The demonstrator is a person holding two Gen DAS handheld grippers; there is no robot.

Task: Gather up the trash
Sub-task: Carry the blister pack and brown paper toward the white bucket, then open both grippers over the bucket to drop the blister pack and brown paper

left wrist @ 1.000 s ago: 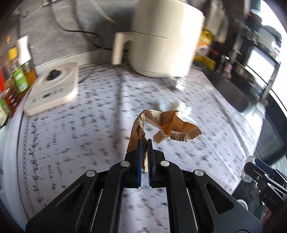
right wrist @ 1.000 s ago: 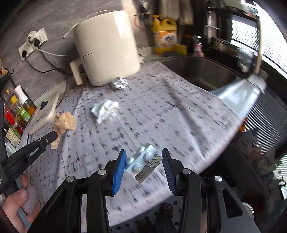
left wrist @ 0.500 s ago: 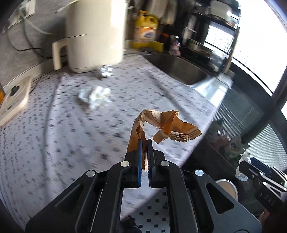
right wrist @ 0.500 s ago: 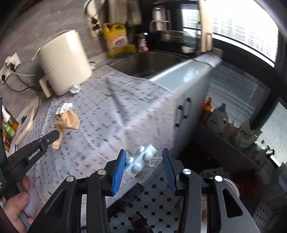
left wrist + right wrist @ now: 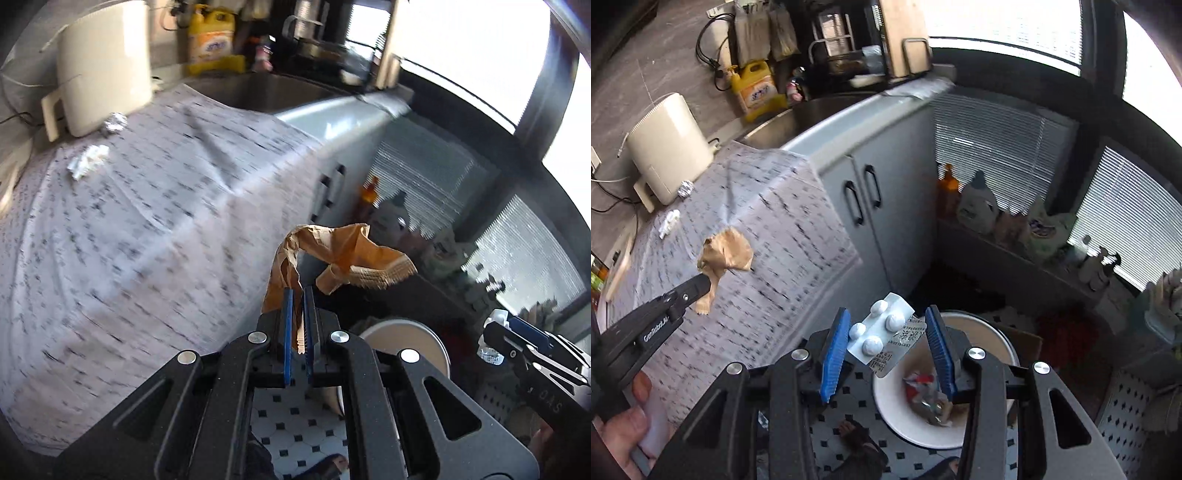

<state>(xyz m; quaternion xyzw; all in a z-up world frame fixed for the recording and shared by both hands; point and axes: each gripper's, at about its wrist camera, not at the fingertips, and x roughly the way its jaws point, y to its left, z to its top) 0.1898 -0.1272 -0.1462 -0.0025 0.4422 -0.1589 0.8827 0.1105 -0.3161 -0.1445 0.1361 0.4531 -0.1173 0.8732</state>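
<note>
A: Why were both held off the counter's edge?

B: Prob. for the white bin (image 5: 997,343) on the floor, near right. Left gripper (image 5: 297,291) was clamped on brown paper (image 5: 343,254); right gripper (image 5: 886,334) pinched a blister pack (image 5: 882,332) above it.

A: Hidden?

B: Bin half-covered by jaws; trash inside unclear. Tissue (image 5: 86,162), foil ball (image 5: 115,122) far left on counter.

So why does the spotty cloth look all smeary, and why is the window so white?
In the left wrist view the patterned cloth is streaked by motion blur, while the brown paper held in the jaws stays sharp. In the right wrist view the window glares to plain white, and the fisheye lens bends the cabinet edges.
</note>
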